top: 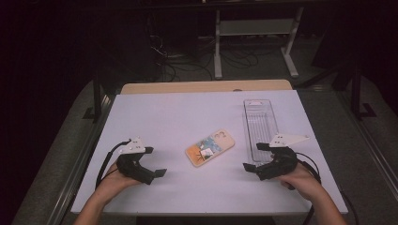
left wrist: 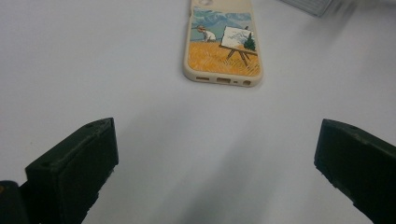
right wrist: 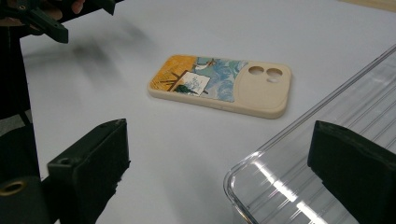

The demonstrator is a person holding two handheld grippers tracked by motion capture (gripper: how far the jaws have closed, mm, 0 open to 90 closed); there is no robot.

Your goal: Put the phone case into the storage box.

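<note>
A beige phone case (top: pixel 210 147) with a painted field scene lies face down near the middle of the white table (top: pixel 178 117). My left gripper (top: pixel 155 163) rests to the left of it, jaws wide apart and empty; the case (left wrist: pixel 223 42) lies ahead of them in the left gripper view. My right gripper (top: pixel 253 156) sits to the right, open, at the near end of a clear plastic tray (top: pixel 261 126). In the right gripper view the case (right wrist: pixel 222 85) lies beyond the jaws and the tray's corner (right wrist: pixel 299 172) sits between them, untouched.
The tray runs lengthwise along the table's right side. Beyond the far edge stand a wooden table edge (top: pixel 206 87), metal desk legs (top: pixel 218 42) and loose cables (top: pixel 183 58) on the floor. Dark floor surrounds the table.
</note>
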